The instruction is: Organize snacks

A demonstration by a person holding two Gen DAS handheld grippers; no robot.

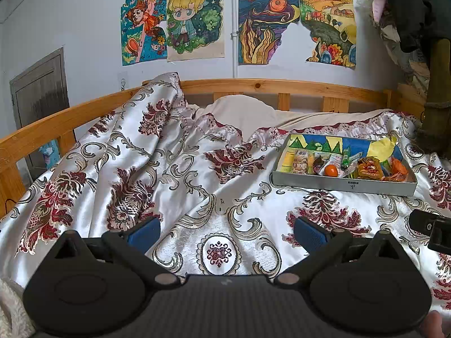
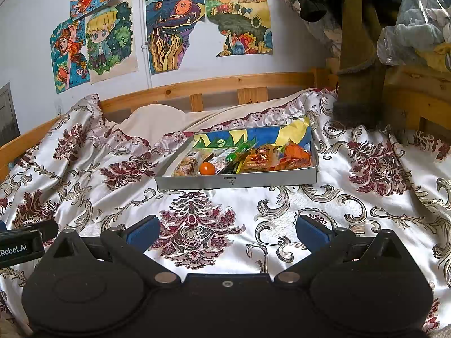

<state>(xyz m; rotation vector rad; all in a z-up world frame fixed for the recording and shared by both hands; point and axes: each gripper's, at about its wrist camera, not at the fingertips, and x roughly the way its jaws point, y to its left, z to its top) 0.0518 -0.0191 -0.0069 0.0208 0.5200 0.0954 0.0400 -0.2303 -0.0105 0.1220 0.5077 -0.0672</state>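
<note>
A shallow grey box (image 1: 344, 185) (image 2: 236, 181) lies on the bed, its inside lined with blue and yellow paper. It holds several snacks: an orange round fruit (image 1: 331, 170) (image 2: 207, 168), orange packets (image 1: 369, 166) (image 2: 260, 156), a green wrapper (image 2: 239, 152) and biscuit packs (image 1: 299, 161) (image 2: 186, 166). My left gripper (image 1: 227, 232) is open over the bedspread, well short and left of the box. My right gripper (image 2: 228, 231) is open too, in front of the box, nothing between its blue pads (image 2: 311, 232).
A satin bedspread (image 1: 197, 174) with red floral pattern covers the bed, rumpled at the left. A wooden rail (image 1: 267, 86) runs behind, with a pillow (image 1: 242, 112). Drawings (image 1: 194, 22) hang on the wall. A brown boot (image 2: 358, 64) and bagged clothes (image 2: 417, 22) stand at the right.
</note>
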